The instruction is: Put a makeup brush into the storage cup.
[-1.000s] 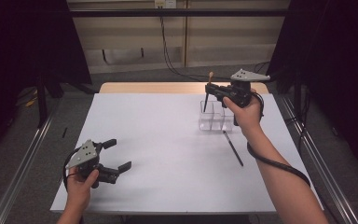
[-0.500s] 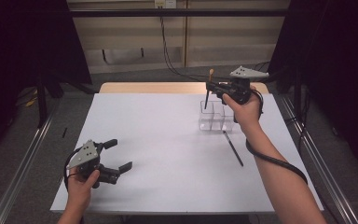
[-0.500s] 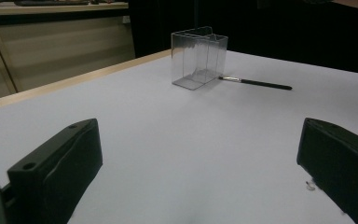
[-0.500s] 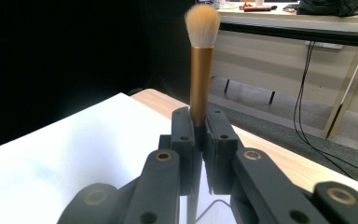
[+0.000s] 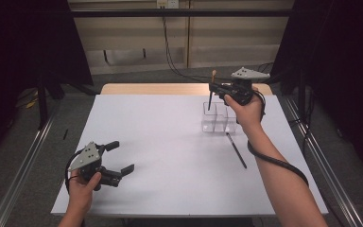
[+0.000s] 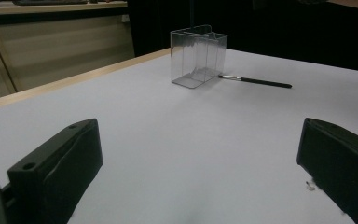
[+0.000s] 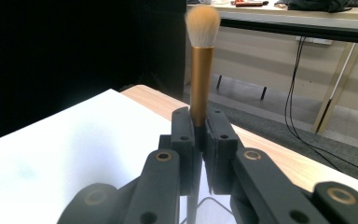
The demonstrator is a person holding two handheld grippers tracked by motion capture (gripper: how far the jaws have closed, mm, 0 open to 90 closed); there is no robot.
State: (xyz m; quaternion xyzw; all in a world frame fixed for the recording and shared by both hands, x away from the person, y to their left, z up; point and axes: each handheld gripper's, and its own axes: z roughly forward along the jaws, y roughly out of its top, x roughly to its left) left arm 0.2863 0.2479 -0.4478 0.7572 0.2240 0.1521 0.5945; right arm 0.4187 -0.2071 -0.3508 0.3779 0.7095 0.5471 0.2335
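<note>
Right hand-held gripper (image 5: 212, 88): mine, clamped on upright makeup brush (image 7: 200, 60), above clear organizer (image 5: 219, 117). Left hand-held gripper (image 5: 121, 157): jaws apart, well apart from organizer. Black brush (image 5: 236, 150): beside organizer, on table (image 5: 170, 142).

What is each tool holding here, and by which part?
The right tool grips a makeup brush upright, just below its gold ferrule. The left tool is open and holds nothing.
</note>
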